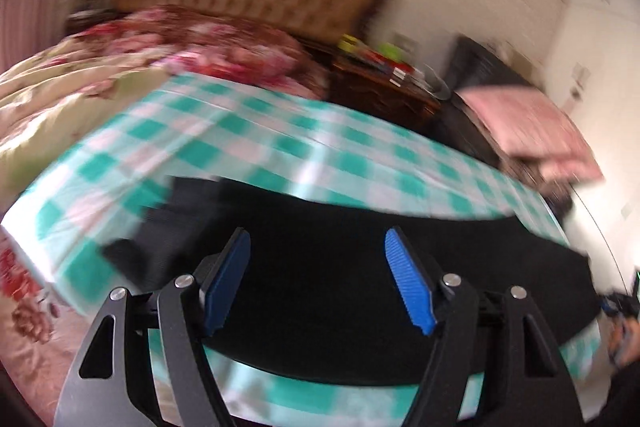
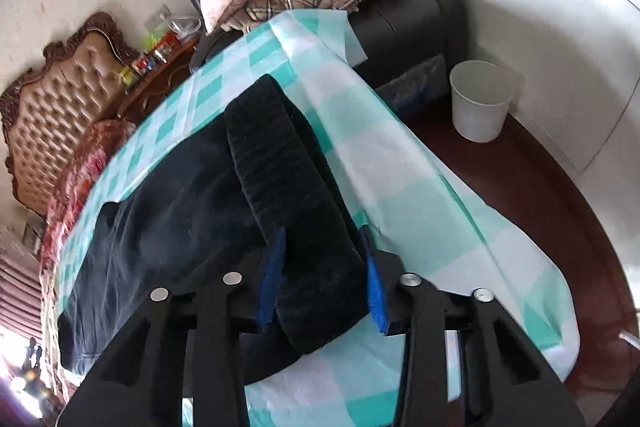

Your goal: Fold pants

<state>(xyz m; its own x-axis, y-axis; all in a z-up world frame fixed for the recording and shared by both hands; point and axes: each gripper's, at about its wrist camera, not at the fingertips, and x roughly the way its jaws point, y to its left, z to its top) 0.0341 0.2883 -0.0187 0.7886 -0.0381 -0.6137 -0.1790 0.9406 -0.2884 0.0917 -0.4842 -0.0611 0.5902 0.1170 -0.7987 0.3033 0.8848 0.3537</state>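
The black pants (image 2: 168, 211) are spread on the checked desk (image 2: 420, 195). Their thick band is pinched in the right tool (image 2: 324, 279); the left tool (image 1: 320, 279) is held wide and empty. If tugged, the fold could be pulled crooked.

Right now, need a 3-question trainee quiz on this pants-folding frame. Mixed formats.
1. True or false: the left gripper holds the pants.
2. What sits between the right gripper's jaws? A) waistband B) pillow C) tablecloth
3. Fill in: a white ___ stands on the floor beside the sofa.

Key: 1 false, its jaws are open and empty. 2 A, the ribbed waistband. 3 bin.
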